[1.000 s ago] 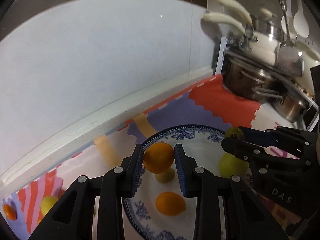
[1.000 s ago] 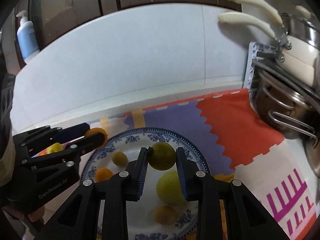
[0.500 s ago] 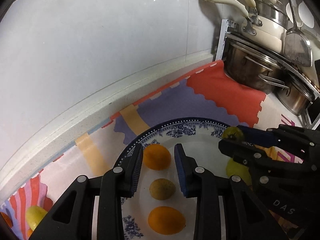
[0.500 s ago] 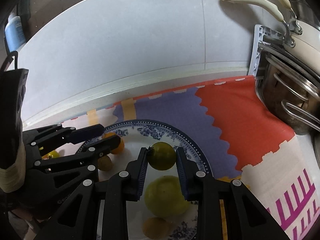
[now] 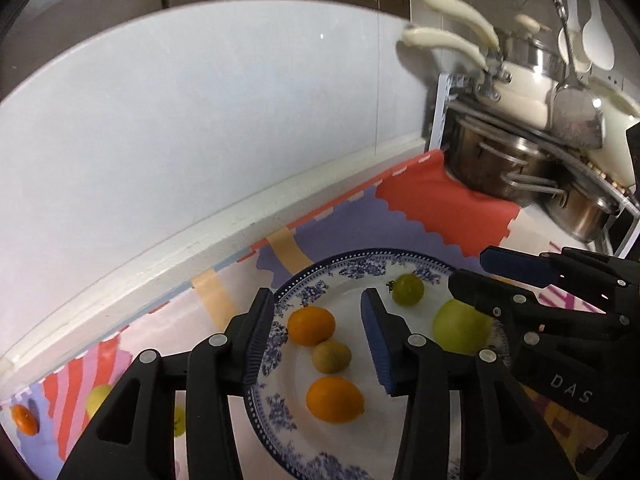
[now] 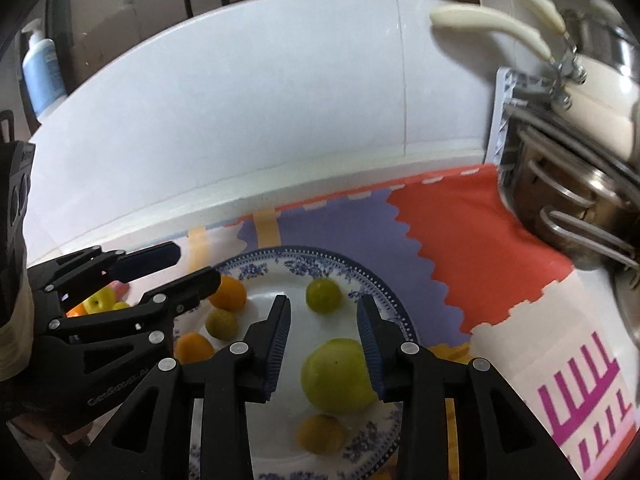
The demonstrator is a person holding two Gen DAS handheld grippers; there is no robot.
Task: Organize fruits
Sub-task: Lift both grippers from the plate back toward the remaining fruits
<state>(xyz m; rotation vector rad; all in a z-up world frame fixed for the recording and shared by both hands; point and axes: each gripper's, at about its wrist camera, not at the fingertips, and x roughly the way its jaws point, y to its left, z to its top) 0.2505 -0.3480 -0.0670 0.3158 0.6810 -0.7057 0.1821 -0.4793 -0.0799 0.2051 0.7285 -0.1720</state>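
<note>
A blue-and-white plate (image 5: 352,268) (image 6: 384,288) holds several fruits. In the left wrist view an orange (image 5: 311,325) lies between my open left gripper's (image 5: 318,310) fingers, with a brownish fruit (image 5: 331,356) and a second orange (image 5: 334,399) nearer. A small green fruit (image 5: 407,289) (image 6: 323,295) lies at the plate's far side, ahead of my open right gripper (image 6: 323,320). A large green apple (image 5: 458,326) (image 6: 338,374) lies between the right fingers. Both grippers are empty.
Loose fruits lie on the patterned mat to the left: an orange (image 5: 24,420) and a yellow-green one (image 5: 98,400). A rack of steel pots (image 5: 516,168) (image 6: 568,208) stands at the right. A white tiled wall (image 5: 200,120) backs the counter. A soap bottle (image 6: 42,72) stands far left.
Both grippers opened and let go: the orange and the small green fruit now lie on the plate. Both grippers pulled back and up a little.
</note>
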